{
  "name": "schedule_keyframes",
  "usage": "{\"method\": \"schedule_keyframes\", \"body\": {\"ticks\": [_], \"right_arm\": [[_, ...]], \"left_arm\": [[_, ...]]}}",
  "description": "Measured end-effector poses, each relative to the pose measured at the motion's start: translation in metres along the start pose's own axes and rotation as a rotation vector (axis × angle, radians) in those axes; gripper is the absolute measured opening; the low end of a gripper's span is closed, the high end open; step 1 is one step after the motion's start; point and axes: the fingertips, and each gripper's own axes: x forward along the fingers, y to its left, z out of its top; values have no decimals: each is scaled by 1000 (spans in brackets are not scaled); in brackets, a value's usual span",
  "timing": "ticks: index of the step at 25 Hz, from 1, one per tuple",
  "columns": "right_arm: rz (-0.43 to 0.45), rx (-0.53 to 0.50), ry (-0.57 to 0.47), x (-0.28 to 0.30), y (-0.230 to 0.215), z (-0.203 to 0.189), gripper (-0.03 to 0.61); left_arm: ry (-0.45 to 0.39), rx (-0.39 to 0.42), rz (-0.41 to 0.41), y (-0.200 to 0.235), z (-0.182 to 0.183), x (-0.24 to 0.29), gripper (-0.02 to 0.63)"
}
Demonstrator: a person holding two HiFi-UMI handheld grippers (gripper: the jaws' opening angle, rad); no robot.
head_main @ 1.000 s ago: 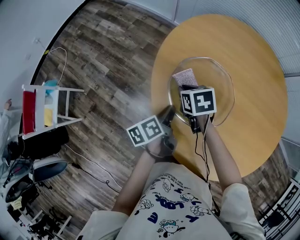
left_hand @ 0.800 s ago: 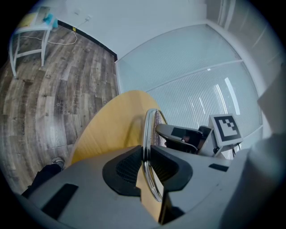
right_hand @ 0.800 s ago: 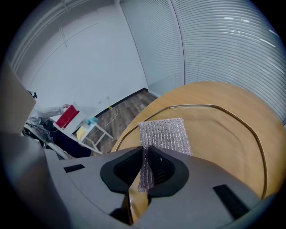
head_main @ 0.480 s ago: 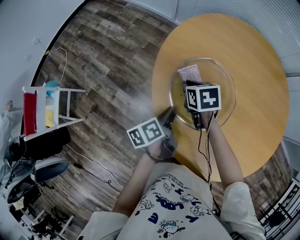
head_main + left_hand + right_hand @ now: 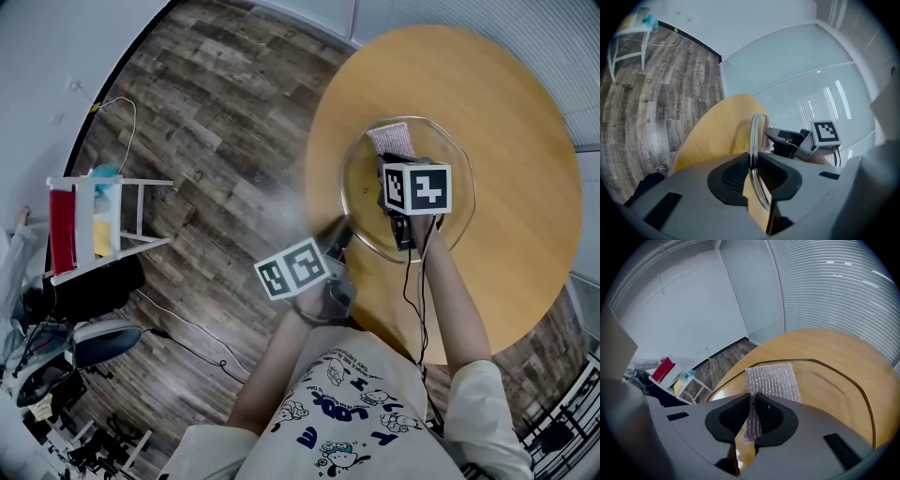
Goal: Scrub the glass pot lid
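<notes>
A glass pot lid (image 5: 450, 155) lies on the round wooden table (image 5: 525, 112). My left gripper (image 5: 341, 231) is shut on the lid's near-left edge; in the left gripper view the metal rim (image 5: 753, 133) runs straight between its pads (image 5: 736, 176). My right gripper (image 5: 391, 163) hangs over the lid, shut on a silvery mesh scrub cloth (image 5: 392, 139). In the right gripper view the cloth (image 5: 772, 379) fans out from the jaws onto the glass, inside the lid's rim (image 5: 843, 373). The right gripper's marker cube (image 5: 826, 132) shows beyond the rim in the left gripper view.
A white rack (image 5: 89, 220) with red and yellow items stands on the wood floor at the left. Dark equipment and cables (image 5: 75, 342) lie at the lower left. The table's left edge (image 5: 314, 141) borders open floor. Window blinds (image 5: 834, 282) run behind the table.
My right gripper has slid the cloth rightward and a little farther across the lid. The left gripper and the lid have stayed put.
</notes>
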Motion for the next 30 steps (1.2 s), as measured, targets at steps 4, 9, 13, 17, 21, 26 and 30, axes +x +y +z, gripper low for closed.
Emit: {"method": "schedule_keyframes", "body": {"ticks": [4, 9, 13, 17, 21, 26, 30], "right_arm": [[-10, 4, -4, 2, -5, 4, 55], [-33, 12, -11, 1, -16, 11, 55], [-50, 23, -12, -1, -24, 12, 55], [-62, 32, -14, -3, -33, 10, 55], [-77, 43, -12, -5, -43, 5, 55], [-98, 57, -8, -12, -51, 4, 55], [-108, 78, -7, -15, -59, -5, 55]], "left_arm": [[-2, -1, -3, -2, 3, 0, 67], [-1, -1, 4, -5, 6, 1, 67], [0, -3, 7, -5, 7, 0, 67], [1, -2, 10, -3, 5, 1, 67], [-1, 1, 14, 0, 3, 3, 67], [1, 0, 14, -1, 4, -1, 67], [0, 4, 14, 2, 1, -1, 67]]}}
